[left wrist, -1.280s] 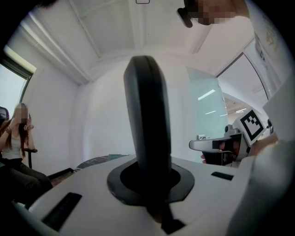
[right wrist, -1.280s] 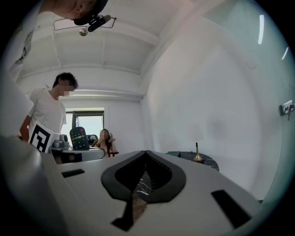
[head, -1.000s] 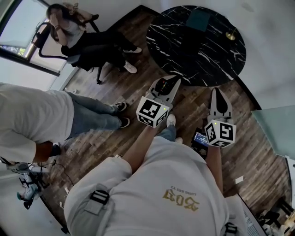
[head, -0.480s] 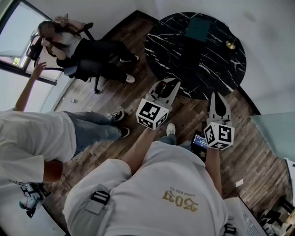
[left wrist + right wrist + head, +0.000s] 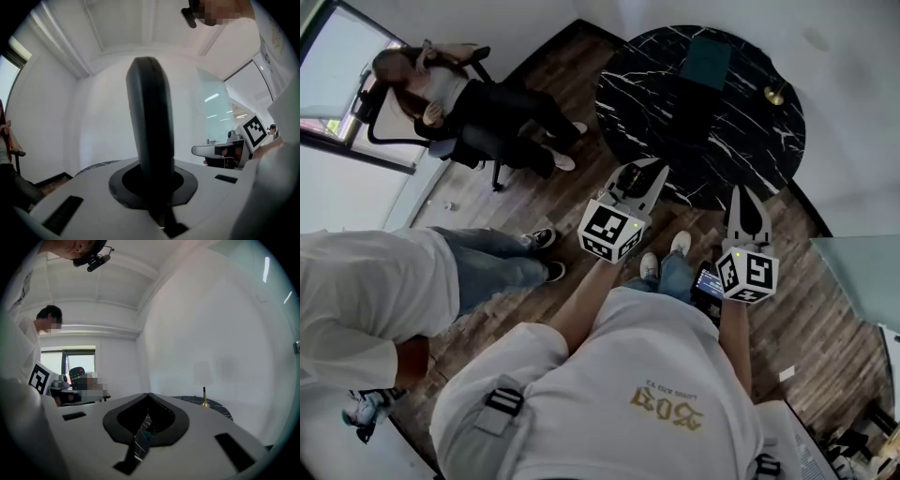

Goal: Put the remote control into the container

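Observation:
In the head view my left gripper (image 5: 640,171) is shut on a dark remote control (image 5: 629,179), held above the wood floor just short of a round black marble table (image 5: 666,112). The left gripper view shows the remote (image 5: 150,122) standing edge-on between the pads of my left gripper (image 5: 154,183). Its coloured buttons (image 5: 77,376) show at the left of the right gripper view. My right gripper (image 5: 743,194) hangs beside it, shut with nothing in it; its jaws meet in a thin slit (image 5: 149,397). A teal container (image 5: 706,62) sits on the table's far side.
A small brass stand (image 5: 773,94) is on the table's right side and shows again as a brass stand (image 5: 204,399). One person sits in a chair (image 5: 478,108) at the upper left. Another person in a white shirt (image 5: 375,291) stands at the left. A glass panel (image 5: 862,272) is at the right.
The bystander at the left has lowered a raised arm and shifted. My feet have stepped toward the table. Both grippers keep their places and their states.

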A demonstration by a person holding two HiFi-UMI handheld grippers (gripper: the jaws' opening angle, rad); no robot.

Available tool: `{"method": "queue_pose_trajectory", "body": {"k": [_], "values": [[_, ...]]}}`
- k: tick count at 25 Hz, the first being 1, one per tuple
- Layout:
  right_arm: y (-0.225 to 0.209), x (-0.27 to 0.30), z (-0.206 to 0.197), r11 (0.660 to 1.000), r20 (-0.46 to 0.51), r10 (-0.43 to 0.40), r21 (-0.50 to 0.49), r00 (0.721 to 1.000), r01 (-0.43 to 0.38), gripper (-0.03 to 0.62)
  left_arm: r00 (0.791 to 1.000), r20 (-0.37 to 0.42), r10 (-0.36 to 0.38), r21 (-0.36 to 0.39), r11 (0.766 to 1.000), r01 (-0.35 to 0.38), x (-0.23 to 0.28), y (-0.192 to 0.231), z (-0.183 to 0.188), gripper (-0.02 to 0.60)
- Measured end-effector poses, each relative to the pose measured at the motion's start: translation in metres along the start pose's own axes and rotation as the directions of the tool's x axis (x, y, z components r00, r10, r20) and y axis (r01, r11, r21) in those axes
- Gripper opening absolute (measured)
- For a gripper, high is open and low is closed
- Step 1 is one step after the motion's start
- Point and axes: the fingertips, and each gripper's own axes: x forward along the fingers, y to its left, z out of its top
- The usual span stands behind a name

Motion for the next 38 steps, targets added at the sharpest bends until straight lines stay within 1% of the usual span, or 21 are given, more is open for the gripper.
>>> {"method": "queue_pose_trajectory", "body": {"k": [8,14,21,28,33,38], "values": [[-0.011,0.045,0.006,0.999,0.003,0.033,0.005,0.999,-0.033,0.011,1.0,-0.007,0.019,0.001,1.0,-0.019,0.031,0.025,0.001,0.023],[-0.027,0.095,0.013,0.998,0.001,0.065,0.004,0.998,-0.065,0.011,1.0,-0.003,0.028,0.001,1.0,-0.028,0.073,0.046,0.006,0.023],[-0.052,0.141,0.02,0.995,-0.002,0.097,0.008,0.995,-0.097,0.011,0.998,-0.006,0.06,-0.001,0.998,-0.06,0.114,0.07,0.009,0.023],[-0.071,0.168,0.021,0.993,-0.003,0.118,0.022,0.993,-0.118,0.011,0.996,-0.019,0.082,0.015,0.997,-0.082,0.138,0.077,0.009,0.023],[-0.072,0.178,0.025,0.991,-0.005,0.131,0.022,0.991,-0.13,0.011,0.995,-0.017,0.095,0.011,0.995,-0.095,0.143,0.083,0.013,0.023],[-0.074,0.189,0.029,0.992,-0.002,0.125,0.017,0.992,-0.125,0.011,0.996,-0.01,0.087,0.009,0.996,-0.086,0.152,0.091,0.018,0.023]]}}
